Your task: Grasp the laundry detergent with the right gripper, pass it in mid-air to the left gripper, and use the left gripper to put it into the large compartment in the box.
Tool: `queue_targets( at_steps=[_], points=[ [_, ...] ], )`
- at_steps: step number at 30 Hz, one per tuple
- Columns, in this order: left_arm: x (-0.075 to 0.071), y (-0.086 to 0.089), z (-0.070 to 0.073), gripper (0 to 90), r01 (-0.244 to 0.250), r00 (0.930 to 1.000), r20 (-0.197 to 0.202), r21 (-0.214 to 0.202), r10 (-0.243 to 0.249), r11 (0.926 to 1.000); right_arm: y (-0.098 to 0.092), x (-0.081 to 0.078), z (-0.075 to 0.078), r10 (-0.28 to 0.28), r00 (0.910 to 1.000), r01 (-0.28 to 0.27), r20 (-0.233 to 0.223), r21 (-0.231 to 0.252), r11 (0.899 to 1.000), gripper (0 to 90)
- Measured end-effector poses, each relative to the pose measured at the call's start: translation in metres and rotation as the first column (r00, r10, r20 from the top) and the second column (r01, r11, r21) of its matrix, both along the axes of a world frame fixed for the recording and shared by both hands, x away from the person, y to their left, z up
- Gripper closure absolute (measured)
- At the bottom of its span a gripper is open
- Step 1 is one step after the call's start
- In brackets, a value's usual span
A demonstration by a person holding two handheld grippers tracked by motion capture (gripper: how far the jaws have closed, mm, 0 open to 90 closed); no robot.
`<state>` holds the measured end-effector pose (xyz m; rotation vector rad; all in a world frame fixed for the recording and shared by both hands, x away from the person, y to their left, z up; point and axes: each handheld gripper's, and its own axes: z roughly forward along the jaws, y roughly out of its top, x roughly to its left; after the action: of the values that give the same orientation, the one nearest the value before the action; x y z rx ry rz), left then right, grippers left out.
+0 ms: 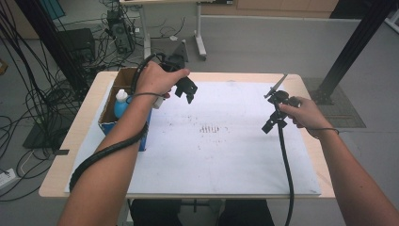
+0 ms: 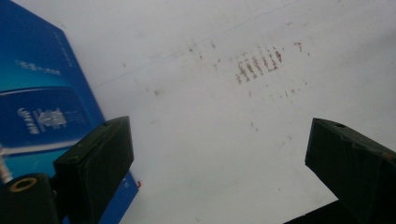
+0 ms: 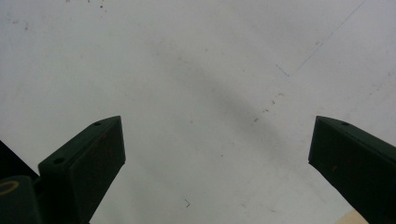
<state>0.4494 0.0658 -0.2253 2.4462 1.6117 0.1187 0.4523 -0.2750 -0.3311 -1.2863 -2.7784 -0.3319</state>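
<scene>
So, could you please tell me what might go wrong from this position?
The left gripper hangs open right beside the open blue cardboard box, so a sideways swing could knock it or the blue bottle with the white cap inside. The right gripper's black cable trails across the white sheet and might drag it.

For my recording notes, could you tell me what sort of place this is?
Probably a lab or workshop: cable bundles hang over a grey floor, a black frame post stands nearby, and a computer tower sits behind the light wooden table.
</scene>
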Motion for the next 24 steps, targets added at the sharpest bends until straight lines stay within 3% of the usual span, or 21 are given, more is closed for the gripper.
queue_targets(
  at_steps=[8,24],
  points=[
    [0.005,-0.008,-0.03,9.4,-0.009,0.9997,-0.024,0.017,0.01,0.9998,0.002,0.0,0.0,0.005,1.0,-0.005,0.0,-0.006,1.0,3.5],
    [0.009,-0.008,-0.062,9.9,-0.016,0.9994,-0.03,0.023,0.017,0.9996,0.005,-0.001,0.0,0.01,1.0,-0.01,-0.002,-0.002,1.0,3.5]
  ],
)
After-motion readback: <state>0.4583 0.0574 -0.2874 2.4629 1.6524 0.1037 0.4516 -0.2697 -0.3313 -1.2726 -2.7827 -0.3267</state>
